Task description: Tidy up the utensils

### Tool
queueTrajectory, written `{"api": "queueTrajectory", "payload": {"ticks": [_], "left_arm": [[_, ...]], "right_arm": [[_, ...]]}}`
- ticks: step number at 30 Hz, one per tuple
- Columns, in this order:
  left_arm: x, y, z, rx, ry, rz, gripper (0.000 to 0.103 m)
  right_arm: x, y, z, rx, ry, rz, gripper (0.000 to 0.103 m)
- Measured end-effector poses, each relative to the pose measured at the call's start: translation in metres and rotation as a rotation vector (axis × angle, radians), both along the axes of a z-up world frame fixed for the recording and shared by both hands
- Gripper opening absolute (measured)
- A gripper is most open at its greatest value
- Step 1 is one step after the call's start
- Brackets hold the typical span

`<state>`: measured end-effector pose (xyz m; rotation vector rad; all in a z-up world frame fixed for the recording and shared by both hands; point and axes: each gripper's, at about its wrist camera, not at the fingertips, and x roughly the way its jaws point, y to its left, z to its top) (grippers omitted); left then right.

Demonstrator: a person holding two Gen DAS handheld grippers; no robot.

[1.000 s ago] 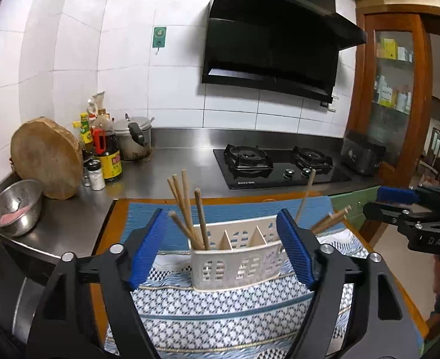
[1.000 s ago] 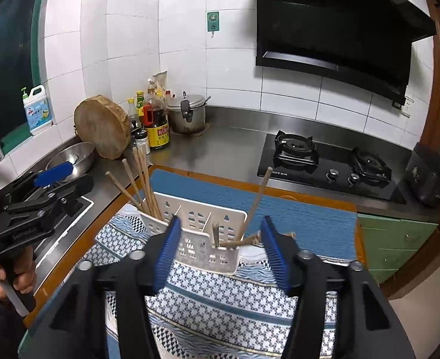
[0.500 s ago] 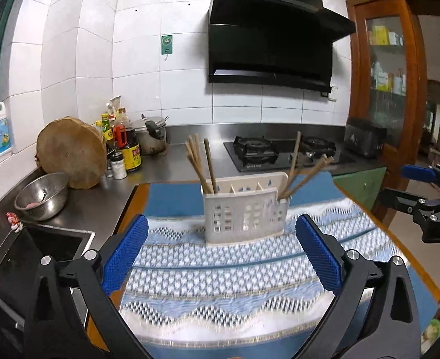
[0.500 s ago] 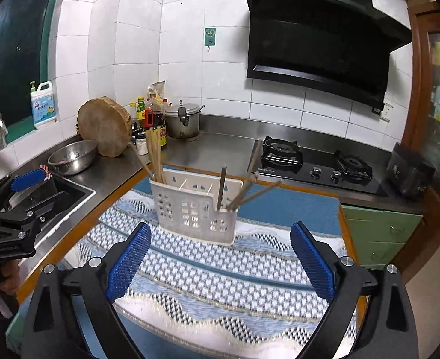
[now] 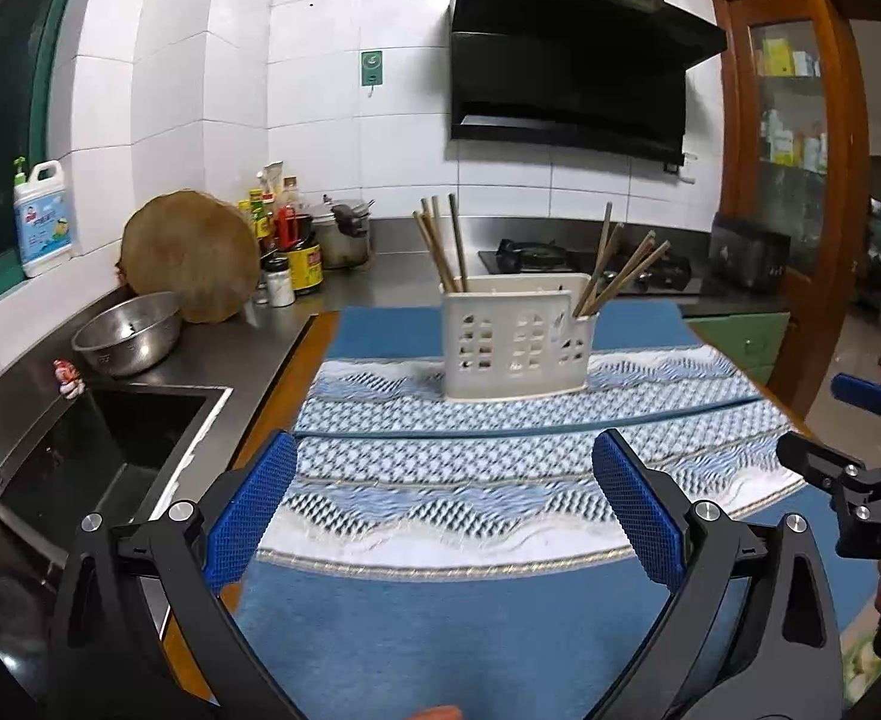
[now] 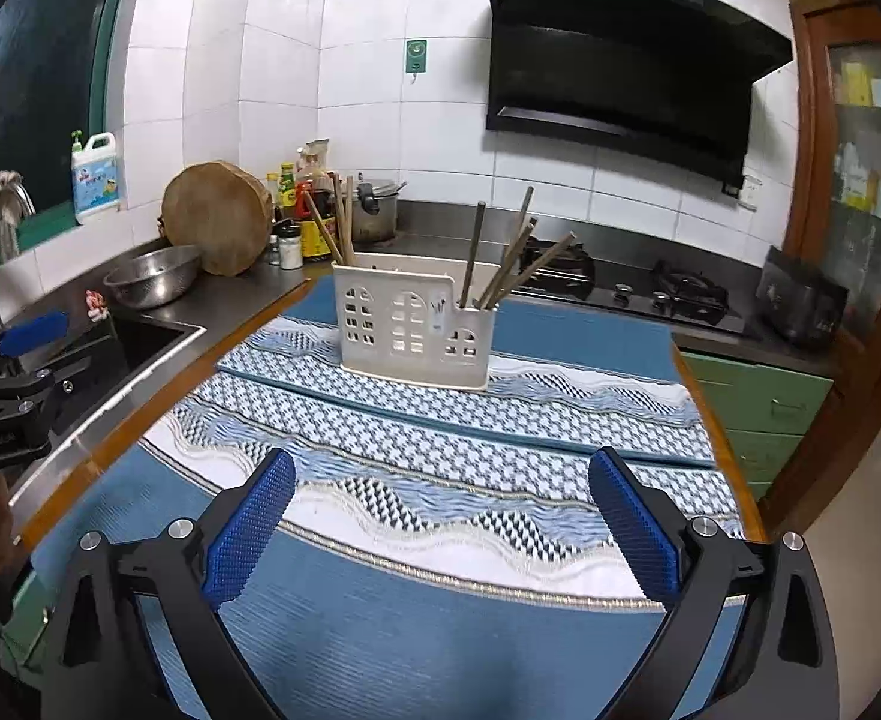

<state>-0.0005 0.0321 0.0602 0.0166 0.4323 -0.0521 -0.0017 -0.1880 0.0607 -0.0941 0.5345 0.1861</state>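
A white slotted utensil holder (image 5: 515,348) (image 6: 410,330) stands upright on a blue and white patterned mat (image 5: 500,468) on the counter. Wooden chopsticks (image 5: 440,246) lean in its left end, and more chopsticks (image 5: 614,276) (image 6: 512,264) lean in its right end. My left gripper (image 5: 443,450) is open and empty, held well back from the holder above the mat's near edge. My right gripper (image 6: 440,462) is also back from the holder. Its jaws are opening with nothing between them. Each gripper shows at the edge of the other's view.
A sink (image 5: 110,438) lies left of the mat, with a steel bowl (image 5: 125,330) and a round wooden block (image 5: 191,264) behind it. Bottles (image 5: 284,252) and a pot (image 5: 344,240) stand along the wall. A gas stove (image 6: 650,294) sits behind the holder, under a black hood.
Both grippers have drawn back from the utensil holder and sunk lower. Their jaws have spread wide, so the holder now looks small and far ahead.
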Motion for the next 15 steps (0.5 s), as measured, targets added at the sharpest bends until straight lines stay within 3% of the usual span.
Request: {"api": "queueTrajectory", "payload": {"ticks": [4,15], "left_arm": [[-0.009,0.007,-0.012,-0.03,0.029,0.006,0.098],[-0.024,0.007,-0.025,-0.011,0.044,0.032,0.098]], "right_arm": [[-0.012,0.004,-0.009,0.021,0.008,-0.01,0.096],[-0.029,0.003,-0.011,0.042,0.006,-0.024,0.096]]}}
